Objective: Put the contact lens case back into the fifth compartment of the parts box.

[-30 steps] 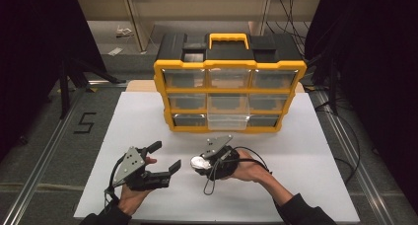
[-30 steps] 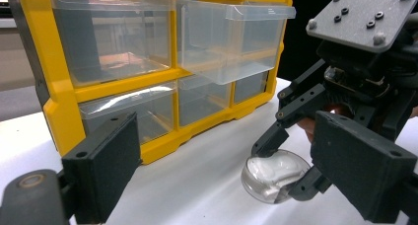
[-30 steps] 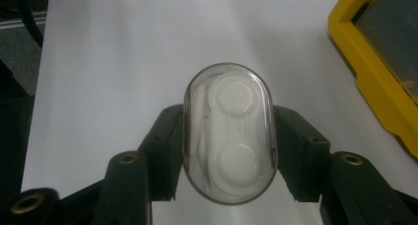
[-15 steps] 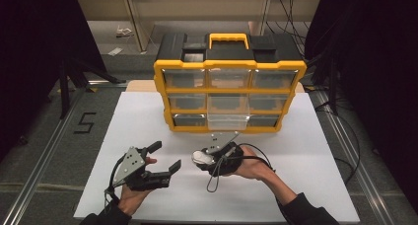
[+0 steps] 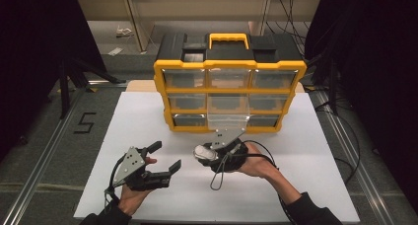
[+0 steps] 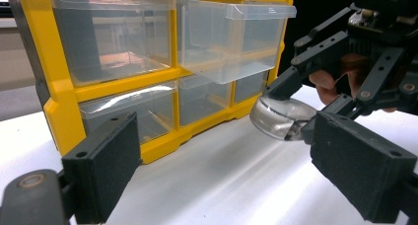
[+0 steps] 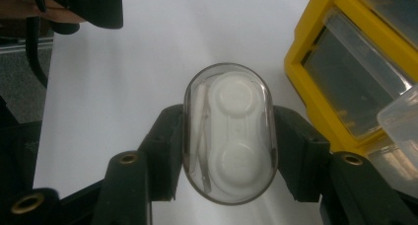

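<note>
A clear oval case (image 7: 229, 133) with a white twin-cup lens holder inside is clamped across its width by my right gripper (image 7: 229, 156). In the high view that right gripper (image 5: 211, 152) holds the case (image 5: 202, 153) just above the white table, in front of the yellow drawer organizer (image 5: 229, 64). One clear drawer (image 5: 227, 117) in the organizer's middle column is pulled out, directly behind the case. My left gripper (image 5: 160, 159) stands open and empty to the left. In the left gripper view its pads (image 6: 106, 166) frame the case (image 6: 281, 119) and the open drawer (image 6: 231, 37).
The white table top (image 5: 315, 151) spreads to the right and front of the organizer. The organizer's black top carries a yellow handle (image 5: 226, 39). A cable (image 5: 219, 178) loops under the right gripper. Dark floor with a "5" mark (image 5: 85, 122) lies left of the table.
The right gripper has carried the case a little forward, toward the organizer's open drawer. The left gripper has stayed where it was, open.
</note>
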{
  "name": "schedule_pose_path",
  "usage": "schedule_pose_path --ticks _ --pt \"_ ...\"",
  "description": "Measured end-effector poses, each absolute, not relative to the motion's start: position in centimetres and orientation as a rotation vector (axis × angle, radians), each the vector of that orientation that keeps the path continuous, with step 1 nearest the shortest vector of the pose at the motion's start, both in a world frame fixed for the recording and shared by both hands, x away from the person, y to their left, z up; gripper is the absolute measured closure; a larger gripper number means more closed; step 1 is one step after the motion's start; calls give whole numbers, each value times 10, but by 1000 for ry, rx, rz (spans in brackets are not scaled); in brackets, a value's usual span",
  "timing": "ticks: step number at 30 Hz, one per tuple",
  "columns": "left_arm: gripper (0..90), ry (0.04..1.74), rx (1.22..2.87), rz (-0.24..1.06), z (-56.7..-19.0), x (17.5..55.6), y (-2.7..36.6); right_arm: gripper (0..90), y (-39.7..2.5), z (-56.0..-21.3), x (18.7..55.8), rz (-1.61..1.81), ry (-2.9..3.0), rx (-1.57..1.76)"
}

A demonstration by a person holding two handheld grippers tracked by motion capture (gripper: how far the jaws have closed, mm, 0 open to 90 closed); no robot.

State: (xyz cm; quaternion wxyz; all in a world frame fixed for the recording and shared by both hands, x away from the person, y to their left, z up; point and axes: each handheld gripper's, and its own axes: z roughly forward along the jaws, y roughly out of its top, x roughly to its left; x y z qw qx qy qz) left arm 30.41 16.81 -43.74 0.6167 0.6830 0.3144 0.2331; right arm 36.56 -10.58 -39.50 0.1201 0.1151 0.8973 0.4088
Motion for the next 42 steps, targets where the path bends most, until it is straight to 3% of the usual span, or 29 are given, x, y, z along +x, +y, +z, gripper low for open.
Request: schedule_pose_path --ticks 42 --pt "117 720 1582 534 -438 304 167 495 -119 -359 364 1355 2469 366"
